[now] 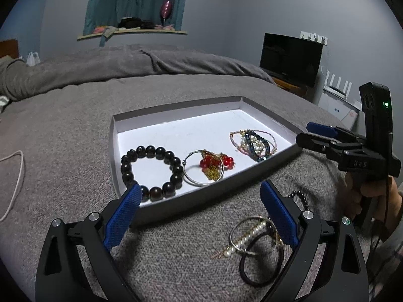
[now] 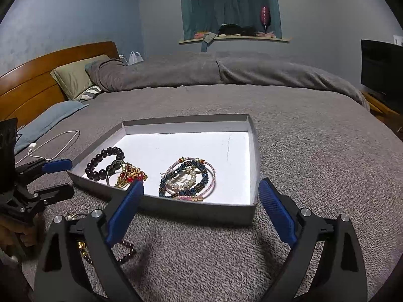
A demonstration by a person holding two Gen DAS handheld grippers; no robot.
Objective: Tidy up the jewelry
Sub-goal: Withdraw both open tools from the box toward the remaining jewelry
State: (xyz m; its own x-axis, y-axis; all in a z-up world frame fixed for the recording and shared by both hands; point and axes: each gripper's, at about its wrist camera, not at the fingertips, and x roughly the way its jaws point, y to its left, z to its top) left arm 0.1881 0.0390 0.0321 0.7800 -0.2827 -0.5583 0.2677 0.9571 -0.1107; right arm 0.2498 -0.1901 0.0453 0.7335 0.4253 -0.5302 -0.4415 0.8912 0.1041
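A shallow grey box with a white floor lies on the bed. Inside it are a black bead bracelet, a silver hoop with red beads and gold chain, and a bundle of blue, pearl and pink bracelets. On the blanket in front of the box lie a pearl hair clip with rings and a black hair tie, and a dark bead strand. My left gripper is open over the box's near edge. My right gripper is open, nothing between its fingers.
The bed is covered by a grey blanket, with pillows and a wooden headboard at left. A white cable lies on the blanket left of the box. A dark screen stands on a stand beyond the bed.
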